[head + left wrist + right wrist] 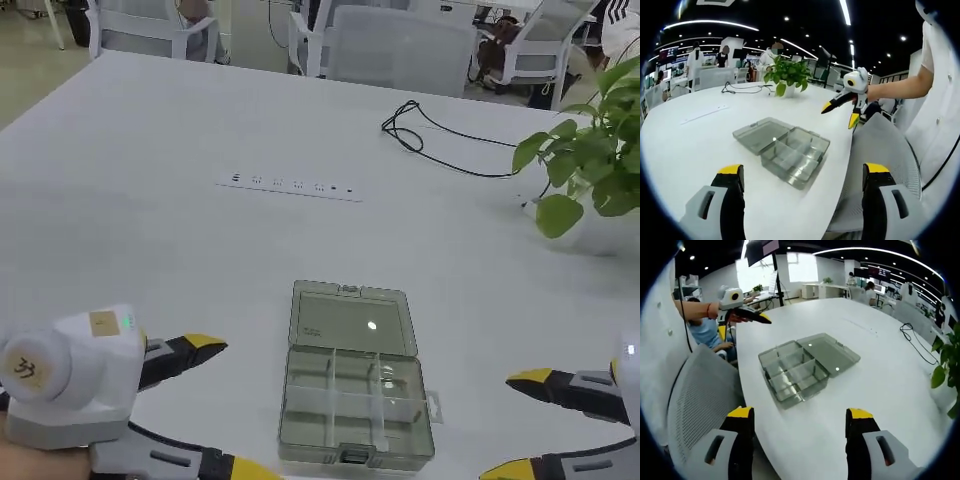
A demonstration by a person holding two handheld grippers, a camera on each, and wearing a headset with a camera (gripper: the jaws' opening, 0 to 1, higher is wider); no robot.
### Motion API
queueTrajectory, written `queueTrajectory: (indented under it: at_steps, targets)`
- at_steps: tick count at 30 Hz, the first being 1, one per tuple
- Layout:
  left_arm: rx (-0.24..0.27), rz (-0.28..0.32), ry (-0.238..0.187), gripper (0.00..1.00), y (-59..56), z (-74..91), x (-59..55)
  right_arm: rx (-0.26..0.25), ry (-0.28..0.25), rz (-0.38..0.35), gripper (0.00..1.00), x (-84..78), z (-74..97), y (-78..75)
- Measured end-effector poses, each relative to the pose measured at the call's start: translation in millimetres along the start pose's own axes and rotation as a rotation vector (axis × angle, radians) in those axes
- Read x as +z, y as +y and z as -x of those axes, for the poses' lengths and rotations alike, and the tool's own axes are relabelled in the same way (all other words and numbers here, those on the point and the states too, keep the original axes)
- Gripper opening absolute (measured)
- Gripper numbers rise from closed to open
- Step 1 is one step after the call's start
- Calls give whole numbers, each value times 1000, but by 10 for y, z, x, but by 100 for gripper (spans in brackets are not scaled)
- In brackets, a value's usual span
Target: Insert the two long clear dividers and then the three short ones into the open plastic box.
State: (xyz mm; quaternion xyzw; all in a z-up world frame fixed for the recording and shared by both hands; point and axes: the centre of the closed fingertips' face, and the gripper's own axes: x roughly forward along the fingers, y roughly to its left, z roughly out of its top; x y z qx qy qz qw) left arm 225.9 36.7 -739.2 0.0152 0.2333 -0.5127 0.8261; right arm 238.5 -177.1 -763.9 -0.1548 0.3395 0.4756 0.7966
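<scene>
1. Left gripper point(225, 405) hung wide open, holding nothing, just left of the box point(335, 318).
2. Right gripper point(512, 424) was open and empty too.
3. Box sat lid-open on the table point(150, 220), dividers point(352, 392) inside.

The plastic box point(355, 410) sits on the table point(150, 240), its lid point(352, 318) flat behind it, between the left gripper point(232, 407) and right gripper point(508, 424). A power strip point(290, 186) lies behind; cable point(430, 135) and plant point(590, 160) sit farther back right.

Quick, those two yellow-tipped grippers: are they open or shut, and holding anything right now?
Left yellow-tipped gripper: open, holding nothing.
Right yellow-tipped gripper: open, holding nothing.
</scene>
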Motion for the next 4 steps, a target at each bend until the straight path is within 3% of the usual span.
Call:
queueTrajectory:
  at_steps: [4]
  targets:
    - [-5,-3,10,100,0,6,-30,2,0,5,75,13,-8,4]
